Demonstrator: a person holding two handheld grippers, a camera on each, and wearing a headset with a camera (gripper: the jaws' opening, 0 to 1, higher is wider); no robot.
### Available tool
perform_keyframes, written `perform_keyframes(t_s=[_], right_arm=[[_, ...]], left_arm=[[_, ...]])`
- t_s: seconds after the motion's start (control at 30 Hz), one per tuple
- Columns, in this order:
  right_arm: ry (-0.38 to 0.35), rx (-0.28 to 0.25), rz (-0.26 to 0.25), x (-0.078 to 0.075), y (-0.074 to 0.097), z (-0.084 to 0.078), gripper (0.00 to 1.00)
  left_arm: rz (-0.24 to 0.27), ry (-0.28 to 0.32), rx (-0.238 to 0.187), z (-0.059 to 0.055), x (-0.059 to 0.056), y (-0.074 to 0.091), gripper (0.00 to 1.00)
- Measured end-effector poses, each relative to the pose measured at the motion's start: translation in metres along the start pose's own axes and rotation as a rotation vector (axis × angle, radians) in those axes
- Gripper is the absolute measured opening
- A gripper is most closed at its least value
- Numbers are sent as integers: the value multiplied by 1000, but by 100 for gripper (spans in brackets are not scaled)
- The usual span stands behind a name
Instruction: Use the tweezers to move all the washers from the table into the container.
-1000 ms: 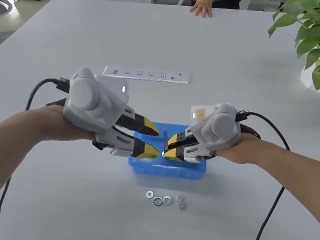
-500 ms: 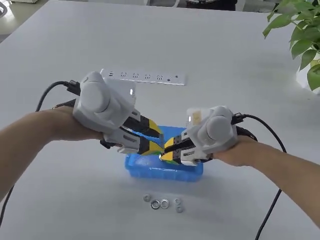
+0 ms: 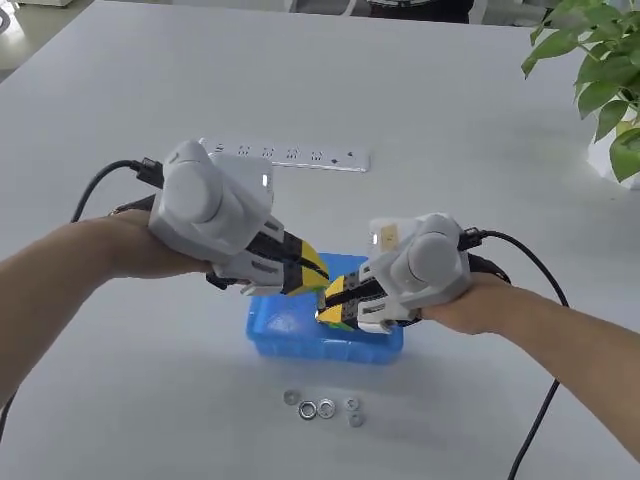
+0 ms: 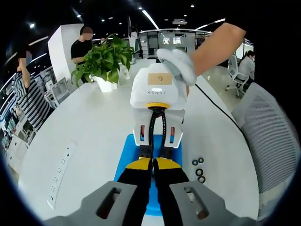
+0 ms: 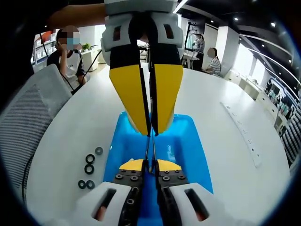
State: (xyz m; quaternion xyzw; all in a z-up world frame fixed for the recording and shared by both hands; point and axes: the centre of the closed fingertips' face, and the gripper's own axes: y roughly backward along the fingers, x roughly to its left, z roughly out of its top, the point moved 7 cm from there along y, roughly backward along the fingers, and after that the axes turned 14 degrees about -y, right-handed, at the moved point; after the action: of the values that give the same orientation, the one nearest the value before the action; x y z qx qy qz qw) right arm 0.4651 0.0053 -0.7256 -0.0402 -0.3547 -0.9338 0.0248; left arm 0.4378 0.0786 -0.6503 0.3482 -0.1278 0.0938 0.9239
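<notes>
Above the container [image 5: 190, 155], the left gripper [image 5: 151, 132] and right gripper [image 5: 150, 165] are each clamped on the thin tweezers [image 5: 150, 148]. Beside the container lie the washers [image 5: 89, 169], which look small, flat and slippery. They are probably best nipped across the rim.

A wide pale-grey table [image 3: 450, 110] is seen, with a white power strip [image 3: 285, 156] laid flat on it, well apart from a leafy plant [image 3: 595, 80] at the right edge. In the left gripper view the plant is shown in a white pot [image 4: 104, 85], and a grey mesh chair [image 4: 275, 141] is placed beside the table. Beyond, an open office is lit by strip lights [image 4: 150, 19] on a dark ceiling; a white pillar [image 4: 59, 47] and several people [image 4: 84, 44] are seen.
</notes>
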Motion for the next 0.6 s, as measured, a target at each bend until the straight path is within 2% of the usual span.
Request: perform_keyframes(t_s=[0.17, 0.27, 0.33, 0.5, 0.6], right_arm=[[17, 22, -7, 1, -1, 2, 10], [-25, 23, -7, 0, 0, 3, 12], [-17, 18, -7, 1, 1, 5, 12], [-4, 35, -24, 2, 6, 6, 21], [-8, 23, -30, 4, 10, 7, 22]], left_arm=[[-6, -6, -4, 0, 0, 0, 6], [-4, 4, -5, 0, 0, 0, 6], [0, 10, -4, -1, 1, 0, 6], [6, 14, -2, -2, 2, 1, 6], [8, 24, -3, -2, 3, 1, 6]])
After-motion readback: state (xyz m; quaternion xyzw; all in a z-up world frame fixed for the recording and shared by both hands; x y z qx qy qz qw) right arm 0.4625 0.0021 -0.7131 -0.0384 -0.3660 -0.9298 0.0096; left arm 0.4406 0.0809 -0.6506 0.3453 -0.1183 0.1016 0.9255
